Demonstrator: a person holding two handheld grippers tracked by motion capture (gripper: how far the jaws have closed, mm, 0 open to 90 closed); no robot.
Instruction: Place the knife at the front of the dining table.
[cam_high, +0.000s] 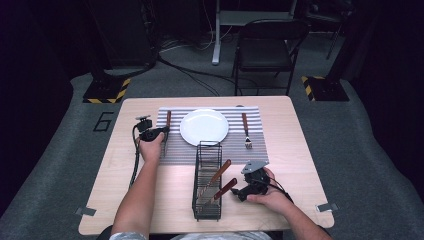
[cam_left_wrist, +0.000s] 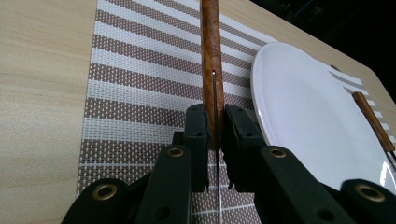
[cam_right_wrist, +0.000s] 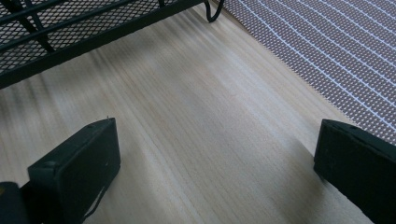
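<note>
Knife (cam_left_wrist: 211, 60) sits clamped between the jaws of the left gripper (cam_left_wrist: 215, 128), its brown handle running straight up the middle of the left gripper view from the pads to the top edge, its thin blade edge showing as a dark line down between the jaws. It lies on the striped mat (cam_left_wrist: 135, 84), just left of the white plate (cam_left_wrist: 303, 121). In the high view the same knife (cam_high: 168, 121) is at the mat's left edge, upper left of centre, with the left gripper (cam_high: 161, 132) at its lower end and the plate (cam_high: 204, 126) beside it to the right.

Right gripper (cam_high: 246, 191) rests low and right of centre in the high view, just right of the black wire rack (cam_high: 207, 210), which holds two more brown-handled knives (cam_high: 218, 184). Its jaws stand wide apart with nothing between them; the right gripper view shows bare wooden table (cam_right_wrist: 196, 140) in the gap, the rack (cam_right_wrist: 70, 28) at upper left and the mat (cam_right_wrist: 336, 51) at upper right. A fork (cam_high: 246, 131) lies on the mat right of the plate.
</note>
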